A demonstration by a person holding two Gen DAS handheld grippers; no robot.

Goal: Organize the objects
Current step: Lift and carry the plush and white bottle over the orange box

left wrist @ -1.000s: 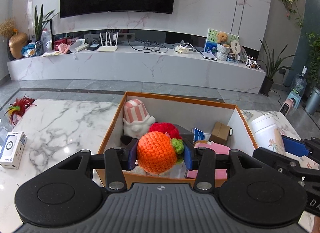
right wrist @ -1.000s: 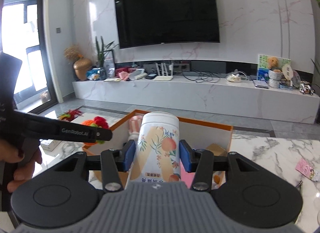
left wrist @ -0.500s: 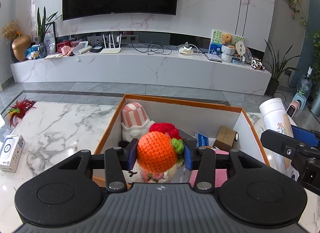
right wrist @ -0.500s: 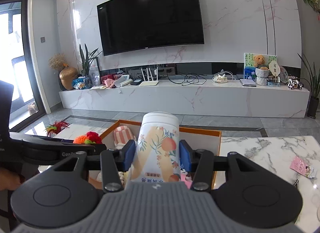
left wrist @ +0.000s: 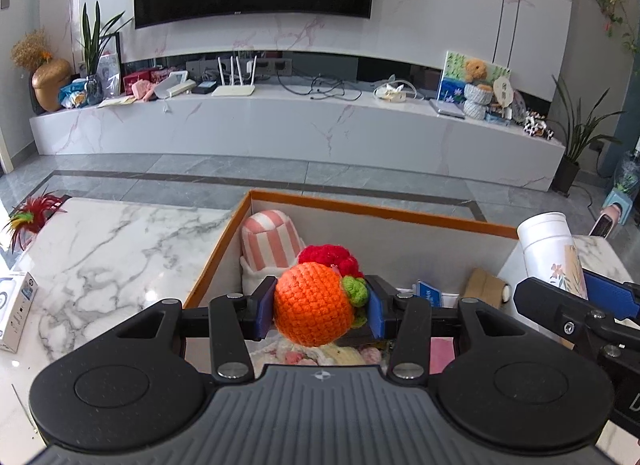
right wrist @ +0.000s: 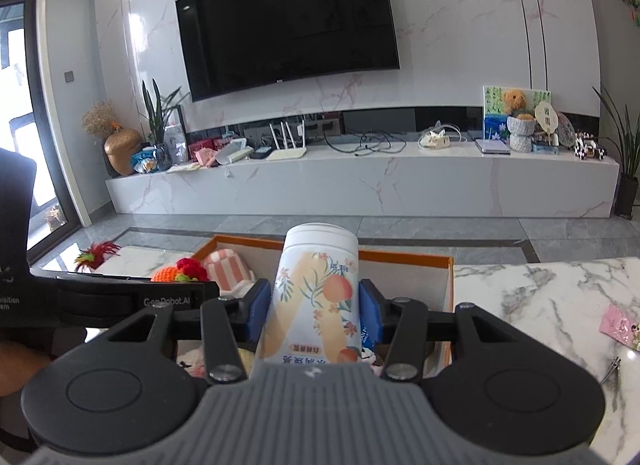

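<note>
My left gripper (left wrist: 316, 311) is shut on an orange crocheted toy (left wrist: 312, 315) with red and green tufts, held above the orange-rimmed box (left wrist: 360, 207). My right gripper (right wrist: 312, 305) is shut on a white can with a peach print (right wrist: 316, 293), also over the box (right wrist: 404, 255). The can shows at the right of the left wrist view (left wrist: 552, 249). The toy shows at the left of the right wrist view (right wrist: 180, 271).
Inside the box lie a pink-striped plush (left wrist: 270, 245), a small brown carton (left wrist: 484, 285), a blue card (left wrist: 428, 293) and pink items. A white packet (left wrist: 16, 311) and a red feathery thing (left wrist: 32, 213) are on the marble table left; a pink packet (right wrist: 622, 329) right.
Both grippers have moved forward over the box with their loads. The can has shifted from beside the box's right wall to above its interior.
</note>
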